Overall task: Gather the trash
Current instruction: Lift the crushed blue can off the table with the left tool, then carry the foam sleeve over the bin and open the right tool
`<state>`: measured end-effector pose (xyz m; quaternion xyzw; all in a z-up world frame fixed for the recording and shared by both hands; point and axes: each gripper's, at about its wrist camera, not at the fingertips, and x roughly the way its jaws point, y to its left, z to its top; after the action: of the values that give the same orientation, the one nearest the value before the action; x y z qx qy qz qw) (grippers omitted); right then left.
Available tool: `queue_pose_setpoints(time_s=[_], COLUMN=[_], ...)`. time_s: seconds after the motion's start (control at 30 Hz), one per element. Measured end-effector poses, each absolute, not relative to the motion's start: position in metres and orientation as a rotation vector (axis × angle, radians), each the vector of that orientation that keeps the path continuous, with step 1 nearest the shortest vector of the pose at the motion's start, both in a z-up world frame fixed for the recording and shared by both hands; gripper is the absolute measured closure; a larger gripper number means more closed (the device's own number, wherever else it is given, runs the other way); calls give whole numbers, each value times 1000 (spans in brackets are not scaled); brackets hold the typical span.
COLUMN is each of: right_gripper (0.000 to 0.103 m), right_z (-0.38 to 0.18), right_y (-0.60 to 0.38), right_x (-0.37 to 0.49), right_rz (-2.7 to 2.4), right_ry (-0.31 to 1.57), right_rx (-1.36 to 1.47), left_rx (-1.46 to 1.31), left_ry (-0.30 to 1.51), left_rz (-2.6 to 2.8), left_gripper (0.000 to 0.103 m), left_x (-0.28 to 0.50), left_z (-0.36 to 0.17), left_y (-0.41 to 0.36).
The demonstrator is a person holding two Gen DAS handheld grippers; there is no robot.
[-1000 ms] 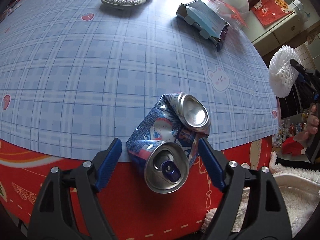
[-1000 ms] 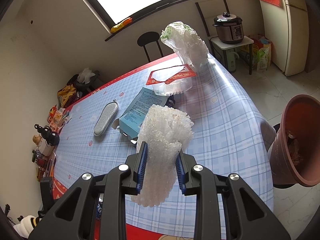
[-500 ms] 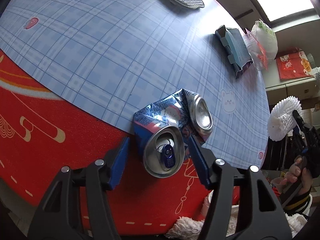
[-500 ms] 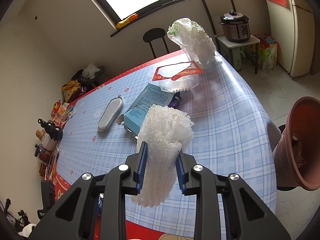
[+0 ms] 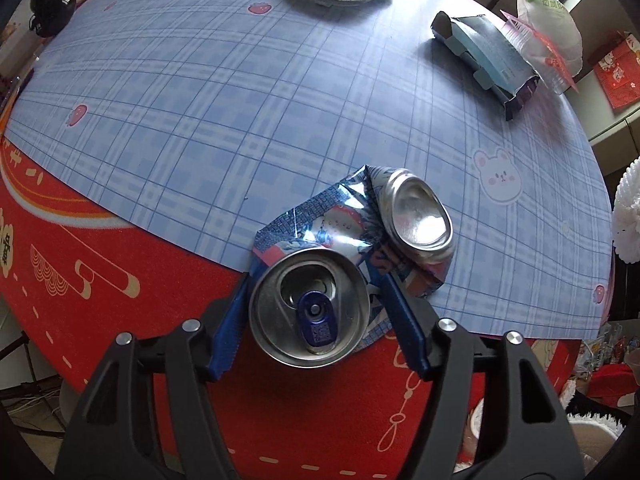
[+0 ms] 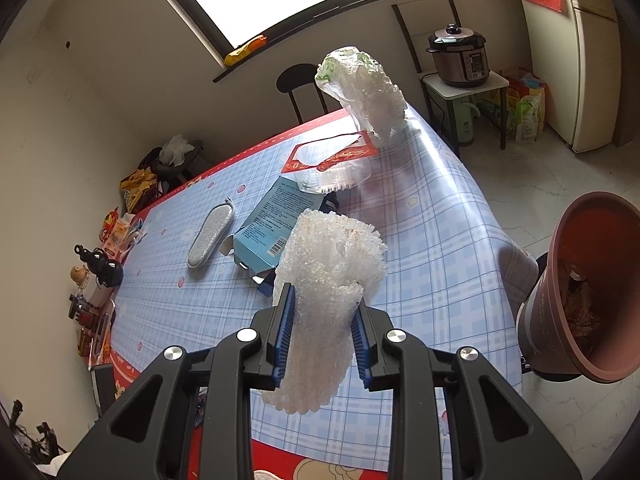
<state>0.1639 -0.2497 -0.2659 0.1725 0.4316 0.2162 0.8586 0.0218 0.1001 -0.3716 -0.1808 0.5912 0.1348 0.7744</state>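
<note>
A crushed blue and silver drink can (image 5: 416, 220) lies bent double at the table's near edge, its opened top (image 5: 308, 308) facing the camera. My left gripper (image 5: 314, 284) straddles that top end. Its blue pads touch the can's two sides while the jaws are opening a little. My right gripper (image 6: 323, 300) is shut on a white foam net sleeve (image 6: 332, 248), held above the blue plaid tablecloth (image 6: 420, 240). The same sleeve shows at the right edge of the left wrist view as a foam net (image 5: 628, 216).
A brown-red bin (image 6: 592, 280) with scraps inside stands on the floor right of the table. On the table lie a light-blue carton (image 6: 276, 220), a grey scrubbing pad (image 6: 212, 232), a clear plastic tray (image 6: 332, 172) and a white plastic bag (image 6: 368, 92). Bottles crowd the far left edge.
The left jaws have come in from either side of the can onto it, and the can's top now looms larger. The left view swung and came back. The right gripper keeps the foam sleeve.
</note>
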Motion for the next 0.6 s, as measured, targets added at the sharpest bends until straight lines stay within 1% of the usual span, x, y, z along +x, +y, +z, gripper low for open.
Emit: queue_pose_setpoints(time_s=[0.07,0.1,0.3,0.6], right_gripper=[75,75,75,75], right_z=[-266,-266,-266,-262], right_y=[-255,-258,-271,-292], right_x=[164,164,162,163], right_rz=[449,447,439,405], right_ry=[902,899,882,841], right_rx=[370,375,409,449], left_rx=[-403,-426,-447,-421], left_ry=[1267,1257,1230,1028], left_rz=[304,299,286,247], left_gripper=[43,47,47,47], left_x=[22,21,16,31], left_z=[-371,-370,-360,-289], left_y=[102,106,114,121])
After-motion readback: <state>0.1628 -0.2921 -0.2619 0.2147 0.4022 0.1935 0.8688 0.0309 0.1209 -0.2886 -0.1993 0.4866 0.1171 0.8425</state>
